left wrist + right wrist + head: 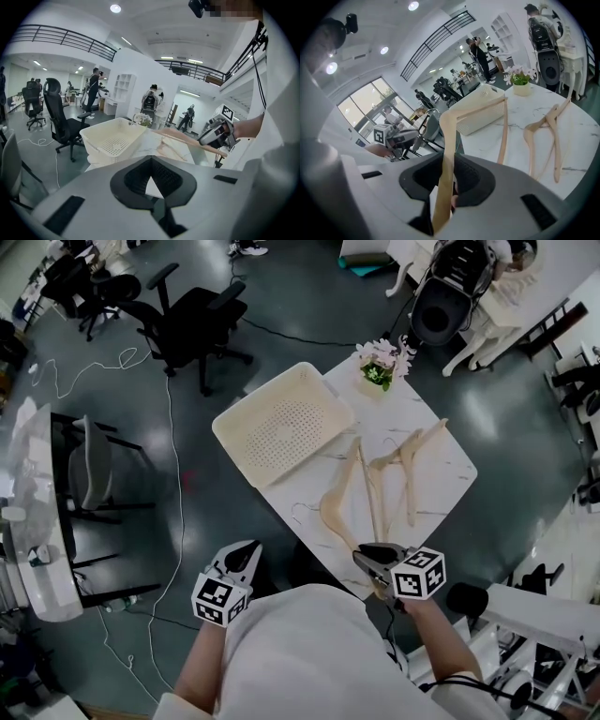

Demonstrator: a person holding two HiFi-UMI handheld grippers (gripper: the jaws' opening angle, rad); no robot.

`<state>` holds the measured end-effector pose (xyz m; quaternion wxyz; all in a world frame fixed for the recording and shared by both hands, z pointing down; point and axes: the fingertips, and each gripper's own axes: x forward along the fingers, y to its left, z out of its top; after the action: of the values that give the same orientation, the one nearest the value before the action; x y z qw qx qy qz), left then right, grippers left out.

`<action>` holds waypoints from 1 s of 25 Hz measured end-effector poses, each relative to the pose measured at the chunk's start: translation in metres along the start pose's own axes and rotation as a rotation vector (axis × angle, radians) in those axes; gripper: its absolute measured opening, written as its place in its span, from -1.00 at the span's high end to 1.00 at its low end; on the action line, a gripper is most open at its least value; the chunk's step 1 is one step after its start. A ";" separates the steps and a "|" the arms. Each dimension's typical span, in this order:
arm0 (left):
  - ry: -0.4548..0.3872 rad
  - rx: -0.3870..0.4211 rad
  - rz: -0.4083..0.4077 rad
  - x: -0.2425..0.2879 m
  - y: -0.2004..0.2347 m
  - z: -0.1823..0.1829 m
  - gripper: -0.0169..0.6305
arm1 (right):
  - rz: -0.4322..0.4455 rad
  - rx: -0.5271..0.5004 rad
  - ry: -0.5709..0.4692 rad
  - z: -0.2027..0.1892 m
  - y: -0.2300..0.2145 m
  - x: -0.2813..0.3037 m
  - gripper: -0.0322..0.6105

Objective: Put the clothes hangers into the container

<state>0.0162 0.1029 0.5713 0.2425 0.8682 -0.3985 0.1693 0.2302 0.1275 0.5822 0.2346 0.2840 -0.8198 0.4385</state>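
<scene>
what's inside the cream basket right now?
Nothing: in the head view the cream perforated plastic basket has a bare floor. One wooden hanger is gripped in the right tongs; the rest lie on the white marble table. Only what's beneath the basket is hidden.

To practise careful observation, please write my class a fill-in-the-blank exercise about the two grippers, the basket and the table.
1. The right gripper is shut on a wooden ____.
2. The cream basket on the table is ____.
3. Beside the basket stands a small pot of ____.
4. The left gripper holds ____.
Missing words: hanger; empty; flowers; nothing.
</scene>
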 end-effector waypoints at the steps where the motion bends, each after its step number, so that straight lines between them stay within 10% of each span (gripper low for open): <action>1: 0.001 -0.004 0.004 0.001 -0.002 -0.001 0.92 | 0.003 -0.010 -0.008 0.004 0.000 -0.004 0.65; 25: 0.004 0.037 -0.090 -0.006 0.112 0.040 0.92 | -0.058 -0.037 -0.057 0.136 0.023 0.124 0.64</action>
<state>-0.0703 0.0213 0.5669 0.2345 0.8892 -0.3552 0.1676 0.1055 -0.0105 0.5786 0.2288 0.3155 -0.8257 0.4079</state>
